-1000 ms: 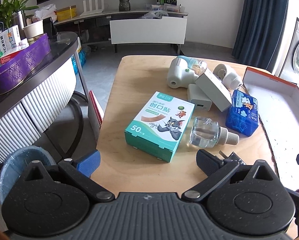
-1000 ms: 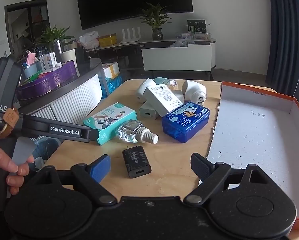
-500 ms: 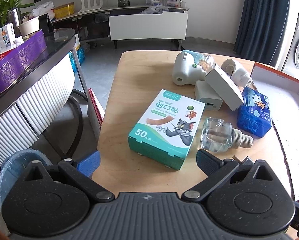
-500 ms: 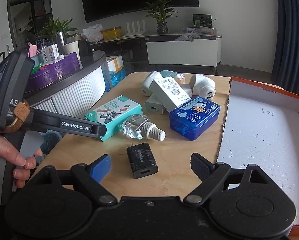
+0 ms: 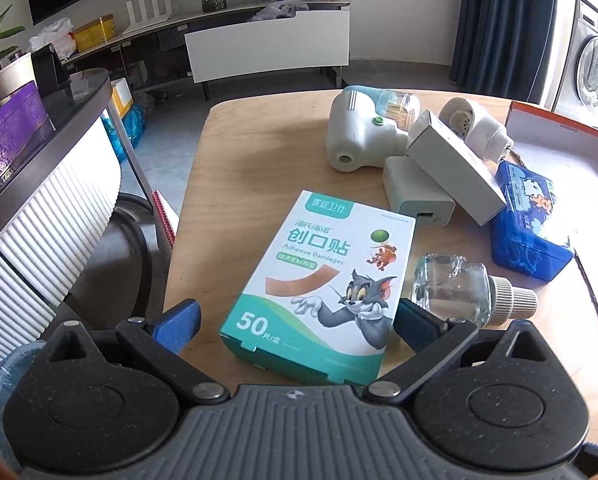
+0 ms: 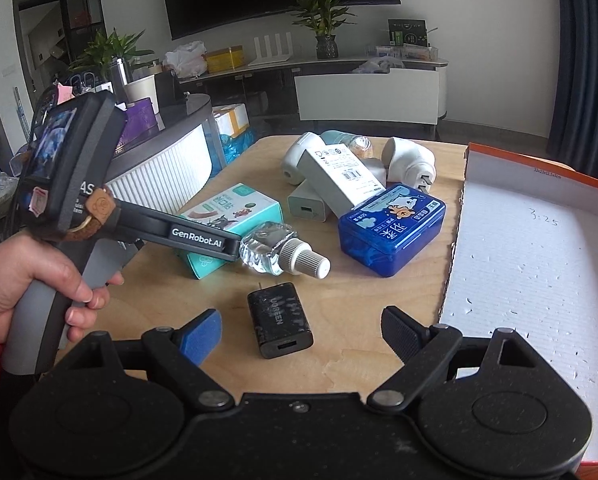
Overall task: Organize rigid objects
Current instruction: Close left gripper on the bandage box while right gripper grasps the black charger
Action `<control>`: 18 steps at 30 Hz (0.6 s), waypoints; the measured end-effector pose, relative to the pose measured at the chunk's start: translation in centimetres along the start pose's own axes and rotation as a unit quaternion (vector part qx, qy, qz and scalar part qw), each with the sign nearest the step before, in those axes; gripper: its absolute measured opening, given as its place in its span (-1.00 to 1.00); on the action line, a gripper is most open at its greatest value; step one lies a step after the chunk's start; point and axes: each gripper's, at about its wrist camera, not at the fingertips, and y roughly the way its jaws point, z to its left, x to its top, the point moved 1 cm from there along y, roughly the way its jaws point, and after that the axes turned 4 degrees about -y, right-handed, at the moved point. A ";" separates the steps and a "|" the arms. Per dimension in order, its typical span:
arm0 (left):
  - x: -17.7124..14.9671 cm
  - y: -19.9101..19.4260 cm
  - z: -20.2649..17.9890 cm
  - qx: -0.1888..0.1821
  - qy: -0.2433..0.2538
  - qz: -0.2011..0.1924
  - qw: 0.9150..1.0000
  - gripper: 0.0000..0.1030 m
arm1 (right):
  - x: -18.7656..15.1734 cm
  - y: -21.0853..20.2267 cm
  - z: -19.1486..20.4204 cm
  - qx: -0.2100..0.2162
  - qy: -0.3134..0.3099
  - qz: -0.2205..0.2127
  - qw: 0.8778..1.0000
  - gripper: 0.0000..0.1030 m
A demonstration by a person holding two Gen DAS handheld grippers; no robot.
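Now the left gripper (image 5: 295, 318) is waiting wide open, the bandage box (image 5: 319, 284) lying flat between its fingers; it should squeeze both long sides evenly. Meanwhile the right gripper (image 6: 301, 336) is hanging open around the black charger (image 6: 279, 320).

— Where does the bandage box (image 5: 319, 280) lie?
— On the table (image 5: 251, 152), left of the glass bottle (image 5: 455, 292).
— And behind them?
— The chargers (image 5: 419, 194), with the lidded case (image 5: 531, 220) to their right, beside the open tray (image 6: 539, 256).
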 end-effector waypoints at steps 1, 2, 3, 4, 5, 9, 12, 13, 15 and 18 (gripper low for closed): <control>0.0 0.1 -0.1 -0.002 0.003 -0.001 1.000 1.00 | 0.0 0.2 0.1 0.000 -0.003 0.001 1.000 0.98; 0.1 0.2 -0.1 -0.003 0.005 -0.003 1.000 1.00 | 0.0 0.2 0.1 0.004 -0.001 0.004 1.000 0.98; 0.2 0.3 -0.1 -0.005 0.003 -0.005 1.000 1.00 | 0.0 0.4 0.2 0.007 -0.002 0.005 1.000 0.98; 0.2 0.4 -0.1 -0.008 0.001 -0.006 1.000 1.00 | 0.0 0.6 0.3 0.007 -0.006 0.006 1.000 0.98; 0.4 0.6 0.0 -0.010 0.000 -0.007 1.000 1.00 | -0.1 0.7 0.3 0.010 -0.007 0.008 1.000 0.98; 0.6 1.0 -0.1 -0.016 -0.004 -0.010 1.000 1.00 | -0.2 1.6 0.7 0.015 -0.015 0.009 1.000 0.98; 0.6 1.2 -0.4 -0.025 -0.001 -0.012 1.000 1.00 | -0.4 2.4 1.2 0.019 -0.023 0.011 0.999 0.97; 0.6 1.2 -0.5 -0.027 0.001 -0.016 1.000 1.00 | -0.5 2.8 1.3 0.013 -0.037 0.012 0.999 0.92; 0.5 1.2 -0.5 -0.029 -0.001 -0.020 0.999 0.97 | -0.7 3.3 1.6 0.010 -0.053 0.018 0.998 0.80; 0.5 1.2 -0.8 -0.034 0.003 -0.029 0.999 0.86 | -0.8 3.8 1.8 0.016 -0.057 0.019 0.998 0.65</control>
